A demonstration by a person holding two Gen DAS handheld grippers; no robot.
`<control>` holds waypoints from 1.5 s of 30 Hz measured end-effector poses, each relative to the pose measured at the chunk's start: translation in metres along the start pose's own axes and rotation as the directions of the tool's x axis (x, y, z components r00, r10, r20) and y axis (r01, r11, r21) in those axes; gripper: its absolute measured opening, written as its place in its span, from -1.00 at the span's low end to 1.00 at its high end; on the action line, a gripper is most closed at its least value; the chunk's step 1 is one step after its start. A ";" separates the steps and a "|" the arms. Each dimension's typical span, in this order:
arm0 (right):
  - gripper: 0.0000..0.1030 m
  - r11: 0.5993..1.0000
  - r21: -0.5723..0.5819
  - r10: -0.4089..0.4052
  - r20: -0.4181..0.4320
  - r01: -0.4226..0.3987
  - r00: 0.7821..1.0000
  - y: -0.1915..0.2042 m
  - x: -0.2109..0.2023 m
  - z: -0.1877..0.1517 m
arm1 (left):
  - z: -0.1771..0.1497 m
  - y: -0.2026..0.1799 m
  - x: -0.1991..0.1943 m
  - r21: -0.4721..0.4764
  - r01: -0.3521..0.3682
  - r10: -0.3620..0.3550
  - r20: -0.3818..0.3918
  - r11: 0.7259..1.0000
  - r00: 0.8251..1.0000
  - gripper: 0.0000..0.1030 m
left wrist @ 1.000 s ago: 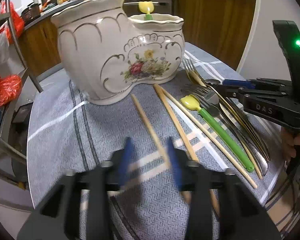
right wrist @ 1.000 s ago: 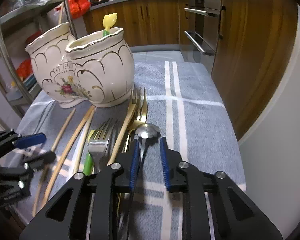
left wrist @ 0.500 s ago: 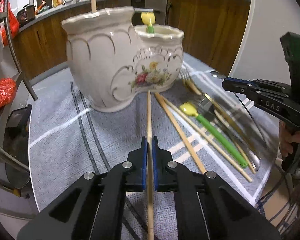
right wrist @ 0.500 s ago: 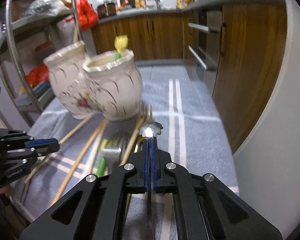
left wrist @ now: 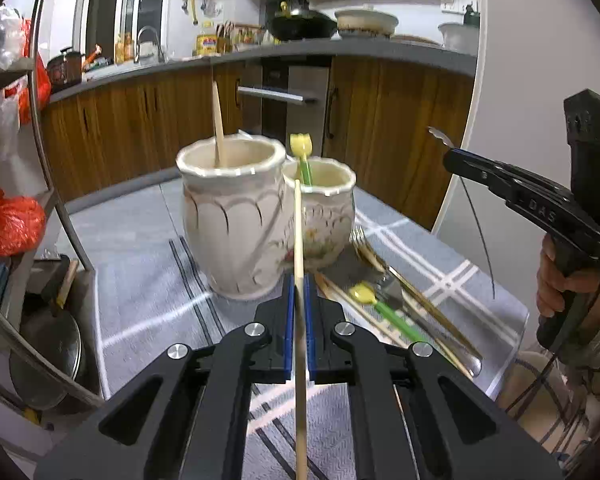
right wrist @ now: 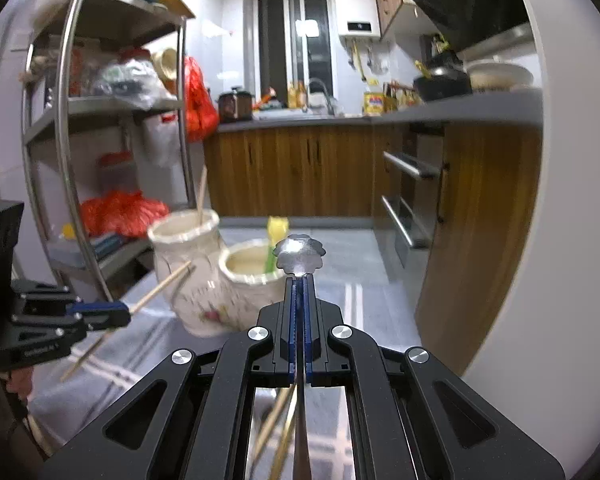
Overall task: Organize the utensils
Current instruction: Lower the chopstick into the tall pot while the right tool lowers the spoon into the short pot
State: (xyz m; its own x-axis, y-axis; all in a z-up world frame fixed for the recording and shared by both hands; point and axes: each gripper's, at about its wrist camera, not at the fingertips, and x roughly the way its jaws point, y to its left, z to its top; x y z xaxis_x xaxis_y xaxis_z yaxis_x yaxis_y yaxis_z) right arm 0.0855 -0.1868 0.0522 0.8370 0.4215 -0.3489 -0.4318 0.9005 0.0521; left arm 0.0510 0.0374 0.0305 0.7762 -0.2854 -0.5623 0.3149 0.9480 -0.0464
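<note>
Two pots of the ceramic holder (left wrist: 268,220) sort the cutlery: its taller pot keeps a standing chopstick (left wrist: 218,124), its lower one a yellow-green spoon (left wrist: 302,156). From the left wrist, the left gripper (left wrist: 298,320) pinches a chopstick (left wrist: 298,240) near mid-length, raised level and aimed at the holder; loose utensils (left wrist: 396,304) lie right of it. From the right wrist, the right gripper (right wrist: 299,320), lifted above the holder, clamps a metal spoon (right wrist: 299,258) by its handle, apparently for dropping in.

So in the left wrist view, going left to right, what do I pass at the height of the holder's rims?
Red plastic bag → tall cream ceramic pot holding a wooden chopstick → shorter floral cream pot → right gripper clamping a silver utensil.
</note>
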 end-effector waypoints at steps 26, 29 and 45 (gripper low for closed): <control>-0.93 0.948 0.302 0.025 0.252 -0.103 0.967 -0.025 0.102 0.091 | 0.123 0.072 0.035 -0.258 -0.023 0.143 0.456 0.966 0.878 -0.91; -0.93 0.941 0.325 0.008 0.255 -0.093 0.967 -0.028 0.112 0.085 | 0.118 0.068 0.047 -0.256 -0.060 0.173 0.447 0.965 0.877 -0.91; -0.93 0.938 0.336 0.017 0.189 -0.080 0.982 -0.019 0.140 0.053 | 0.101 0.065 0.065 -0.213 -0.088 0.168 0.398 0.973 0.902 -0.91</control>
State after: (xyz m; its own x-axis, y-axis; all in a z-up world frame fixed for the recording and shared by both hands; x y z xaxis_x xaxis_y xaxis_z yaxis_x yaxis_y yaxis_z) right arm 0.2288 -0.1389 0.0519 0.8781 0.4490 -0.1652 -0.3595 0.8471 0.3914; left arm 0.1769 0.0660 0.0741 0.9704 -0.1540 -0.1858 0.1222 0.9775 -0.1717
